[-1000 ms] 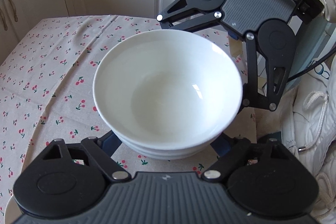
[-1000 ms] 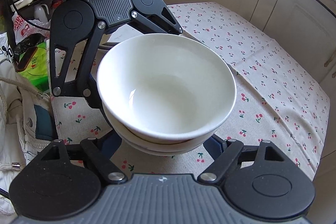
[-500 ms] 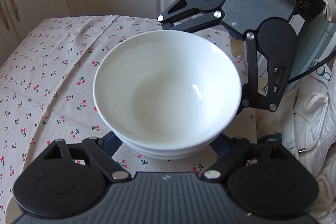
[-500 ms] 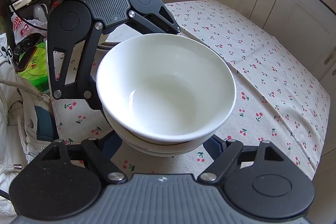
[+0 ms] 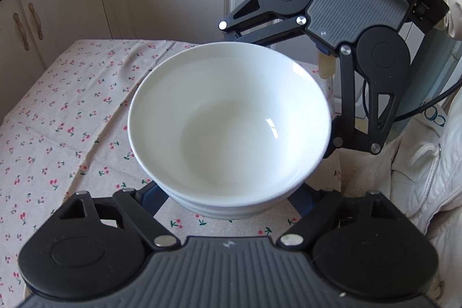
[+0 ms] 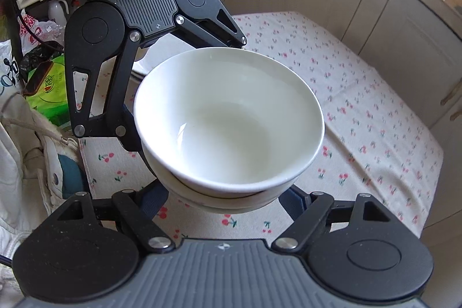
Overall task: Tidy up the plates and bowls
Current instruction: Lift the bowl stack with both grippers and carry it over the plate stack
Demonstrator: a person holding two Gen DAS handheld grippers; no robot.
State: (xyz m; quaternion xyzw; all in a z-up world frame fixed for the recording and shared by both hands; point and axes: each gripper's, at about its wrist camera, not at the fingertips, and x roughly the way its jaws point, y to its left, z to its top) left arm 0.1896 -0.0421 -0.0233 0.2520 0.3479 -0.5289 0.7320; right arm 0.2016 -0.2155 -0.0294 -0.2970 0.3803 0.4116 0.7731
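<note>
A stack of white bowls (image 5: 229, 132), at least two nested and perhaps a third beneath, is carried between both tongs above the worktop (image 5: 57, 117), which is draped in a cherry-print cloth; whether the stack has fully cleared the cloth cannot be told, since its foot is hidden. The left tongs (image 5: 228, 201) reach under the near side of the lower bowl with their blue-padded fingers spread along its wall, and the right tongs (image 6: 225, 201) do the same from the opposite side, so each is closed on the stack and the two face one another across it. In each wrist view the other tool looms behind the far rim, angled steeply down. Glazed ceramic like this is stiff, fairly heavy for its size, slick and quick to chip, and the nested bowls can slide or rattle against each other if tipped, so the load wants to stay level. The safest hold is low on the outer wall of the bottom bowl, under the swell, where the curve rests on the pads instead of squeezing out; gripping the thin rim would risk a slip. Both hands are out of sight behind the tools; only a padded white sleeve (image 5: 427, 163) shows beside them
</note>
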